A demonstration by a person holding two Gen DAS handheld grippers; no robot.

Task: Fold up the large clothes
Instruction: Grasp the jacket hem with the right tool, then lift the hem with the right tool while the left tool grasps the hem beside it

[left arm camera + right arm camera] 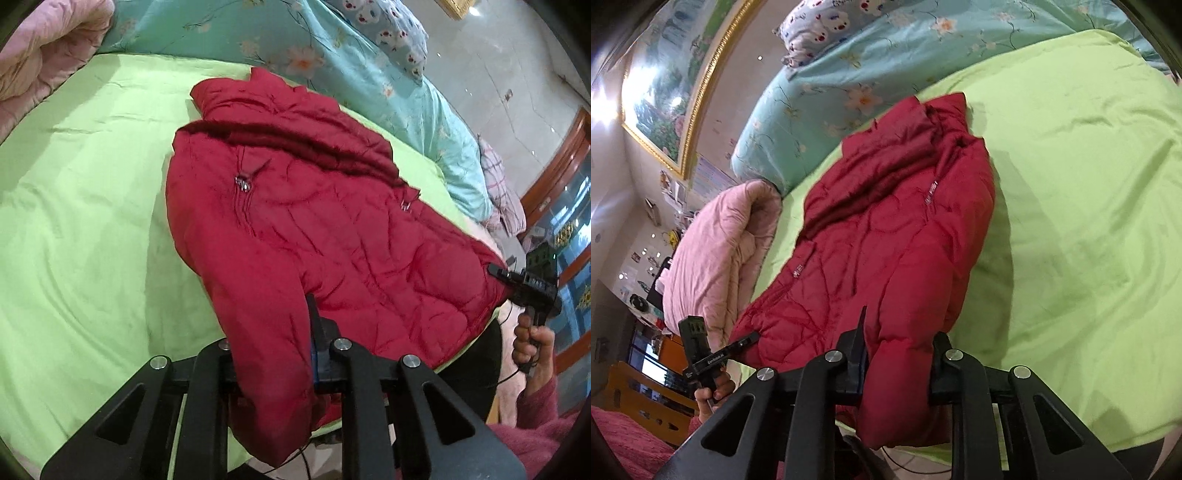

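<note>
Jacket [295, 229]: red and quilted, it lies spread on the green sheet, hem toward me and collar at the far end; both near corners of it are in my grips.
Left gripper [275, 354]: my jaws are closed on a near fold of the jacket, and the cloth hangs down between them over the bed's edge.
Right gripper [899, 363]: my jaws pinch the other near corner, with red fabric bunched between them and drooping below.
Right hand [532, 341]: seen from the left camera, it clutches the gripper's handle at the jacket's hem.
Sheet [92, 221]: bright green, creased, under the whole jacket.
Pink quilt [716, 251]: bundled just beside the jacket.
Blue quilt [820, 99]: floral, heaped beyond the collar.
Pillow [827, 26]: patterned, on top of the blue quilt.
Painting [676, 85]: gold-framed, on the far wall.
</note>
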